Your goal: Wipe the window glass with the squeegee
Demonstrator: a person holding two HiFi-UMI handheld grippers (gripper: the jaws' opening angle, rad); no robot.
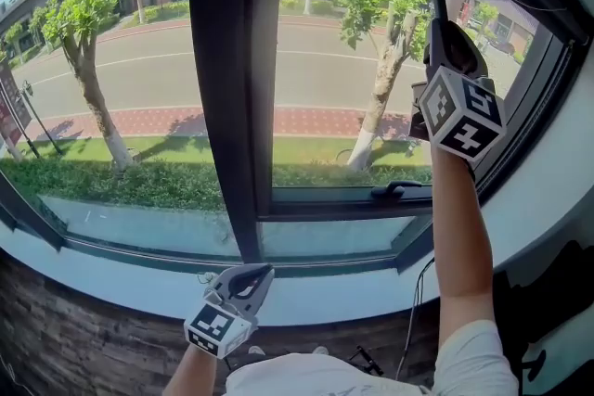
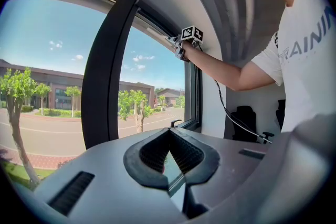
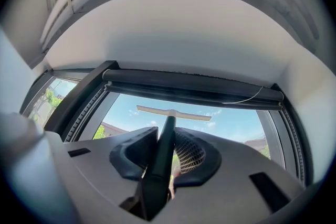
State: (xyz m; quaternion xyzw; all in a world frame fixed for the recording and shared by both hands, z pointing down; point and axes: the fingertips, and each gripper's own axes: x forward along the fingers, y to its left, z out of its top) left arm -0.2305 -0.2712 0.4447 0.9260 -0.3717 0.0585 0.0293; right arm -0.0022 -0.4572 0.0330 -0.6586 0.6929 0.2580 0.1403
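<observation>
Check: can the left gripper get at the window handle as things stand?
Probably yes. The left gripper sits empty, jaws together, low by the sill, and the handle lies up to its right with nothing between; the right arm passes just beyond it.

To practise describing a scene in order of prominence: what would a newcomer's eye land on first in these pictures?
First, the raised right gripper at the head view's upper right, clamped on the dark handle of a squeegee whose pale blade is up near the window's top edge. Next, the broad dark window post up the middle, with sunlit trees outside. The left gripper hangs low by the sill, shut and empty.
</observation>
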